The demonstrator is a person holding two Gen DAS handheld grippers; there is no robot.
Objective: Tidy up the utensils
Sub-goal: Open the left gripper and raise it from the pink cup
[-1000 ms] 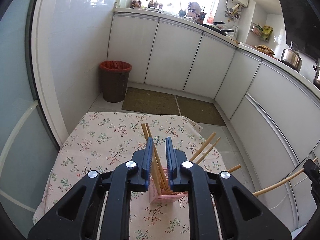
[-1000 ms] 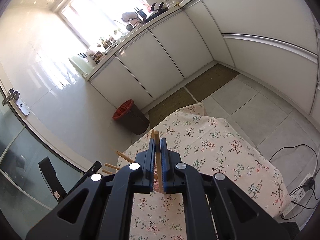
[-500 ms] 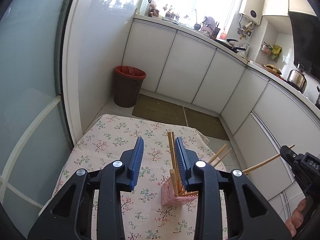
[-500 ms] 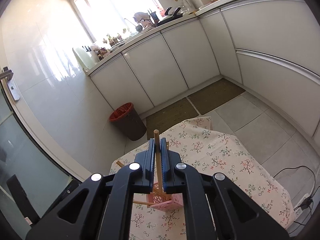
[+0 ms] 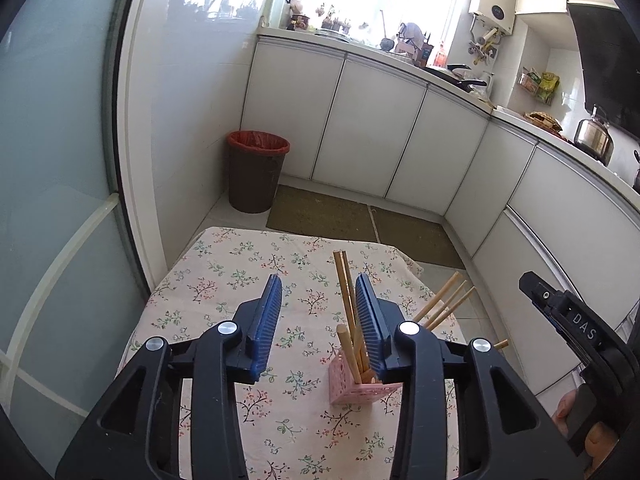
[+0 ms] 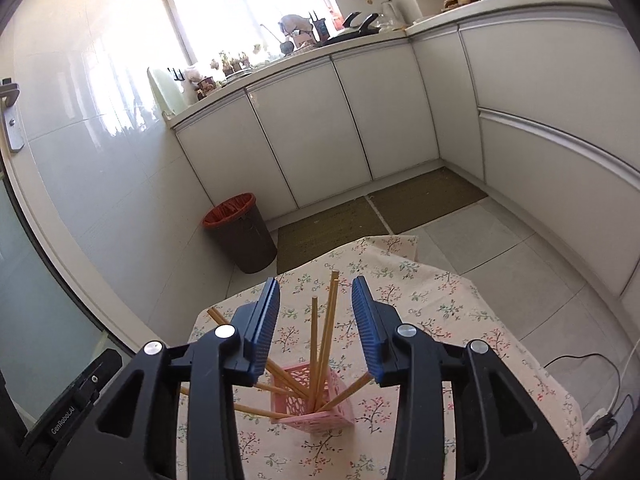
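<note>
A pink lattice holder (image 6: 316, 408) stands on the floral tablecloth (image 6: 432, 312) with several wooden chopsticks (image 6: 326, 336) leaning in it. My right gripper (image 6: 316, 320) is open and empty above the holder, the chopstick tops between its jaws. In the left wrist view the holder (image 5: 360, 384) sits below the right finger, with chopsticks (image 5: 345, 292) standing up beside it. My left gripper (image 5: 318, 320) is open and empty. The right gripper's body (image 5: 576, 328) shows at the right edge.
A brown bin with a red liner (image 5: 256, 176) stands on the floor beyond the table. White cabinets (image 5: 360, 128) run along the back and right. Floor mats (image 5: 320, 216) lie in front of them. A glass door (image 5: 48, 200) is on the left. A cable (image 6: 580, 364) lies on the right floor.
Both grippers opened. The right one let go of its chopstick, which now stands in the pink holder. The left gripper let go of its chopsticks and rose back.
</note>
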